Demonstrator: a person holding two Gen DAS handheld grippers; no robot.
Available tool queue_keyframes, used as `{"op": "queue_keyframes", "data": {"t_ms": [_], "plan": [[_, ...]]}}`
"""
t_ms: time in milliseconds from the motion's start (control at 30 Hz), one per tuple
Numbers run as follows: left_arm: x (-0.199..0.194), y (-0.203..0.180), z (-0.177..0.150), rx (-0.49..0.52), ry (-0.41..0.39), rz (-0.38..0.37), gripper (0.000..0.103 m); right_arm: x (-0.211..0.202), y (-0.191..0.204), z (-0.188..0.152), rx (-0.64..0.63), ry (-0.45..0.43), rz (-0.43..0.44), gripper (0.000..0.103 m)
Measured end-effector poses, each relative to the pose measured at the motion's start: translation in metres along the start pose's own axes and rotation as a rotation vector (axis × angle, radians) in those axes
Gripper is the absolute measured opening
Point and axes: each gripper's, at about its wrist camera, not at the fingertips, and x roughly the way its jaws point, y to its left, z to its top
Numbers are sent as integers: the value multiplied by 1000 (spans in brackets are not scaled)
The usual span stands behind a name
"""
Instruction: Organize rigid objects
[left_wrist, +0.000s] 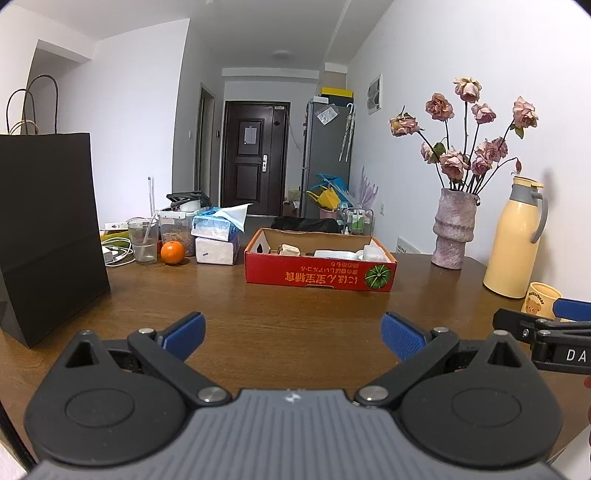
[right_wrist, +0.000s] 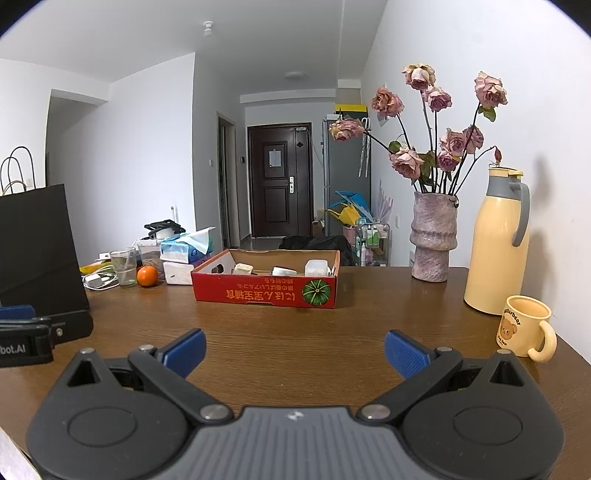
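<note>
A: Left gripper (left_wrist: 291, 334)?
B: Jaws spread wide, nothing between the blue pads (left_wrist: 400, 338), low over the wooden table (left_wrist: 258, 306).
A: Right gripper (right_wrist: 295, 350)?
B: Same: splayed, empty, just beside the left one.
A: Red cardboard box (right_wrist: 264, 291)?
B: Mid-table, well ahead of both grippers, holding several white objects (right_wrist: 284, 271).
A: Around it?
B: Orange (right_wrist: 147, 276) and tissue packs (right_wrist: 186, 249) left; vase (right_wrist: 434, 236), yellow jug (right_wrist: 496, 243) and bear mug (right_wrist: 524, 326) right; black paper bag (left_wrist: 48, 229) far left.

Empty spread tongs (right_wrist: 293, 354) before red box (right_wrist: 264, 291)
</note>
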Motion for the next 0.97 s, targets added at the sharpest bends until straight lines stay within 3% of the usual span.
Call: {"op": "queue_keyframes", "data": {"t_ms": [967], "plan": [[4, 1, -2, -18, 4, -14, 103, 4, -1, -5, 6, 12, -1, 103]]}}
